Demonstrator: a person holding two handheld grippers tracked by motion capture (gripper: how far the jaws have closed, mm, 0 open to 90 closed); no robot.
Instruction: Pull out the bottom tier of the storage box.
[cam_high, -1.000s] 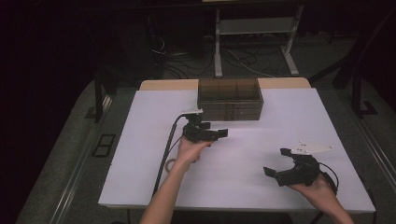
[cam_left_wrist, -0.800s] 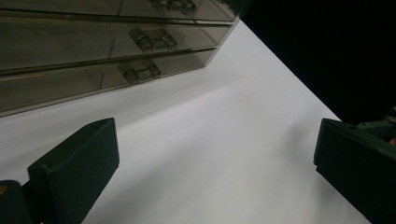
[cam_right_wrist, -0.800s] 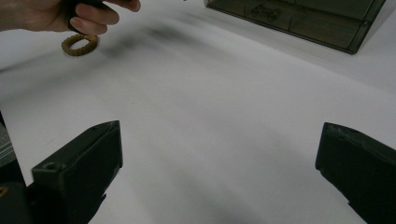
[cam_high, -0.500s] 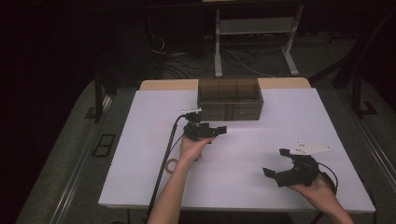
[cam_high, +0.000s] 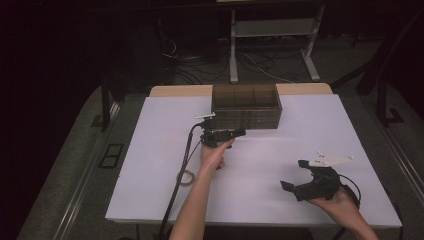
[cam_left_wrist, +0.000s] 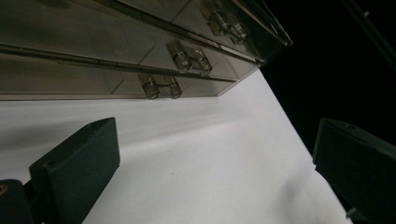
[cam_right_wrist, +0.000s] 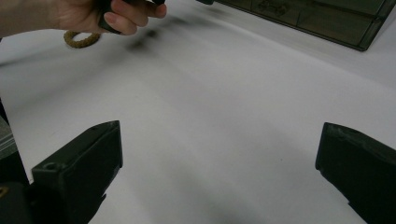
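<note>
The left gripper (cam_high: 239, 133), jaws wide and empty, has edged closer to the drawer box (cam_high: 246, 106) at the table's (cam_high: 150, 150) far edge, likely nearing a handle (cam_left_wrist: 160, 86), while the right gripper (cam_high: 295, 176), also wide, waits near the front right corner.

Drawer box (cam_high: 246, 106) at table's (cam_high: 150, 150) far edge; ring (cam_high: 186, 177) near-left
</note>
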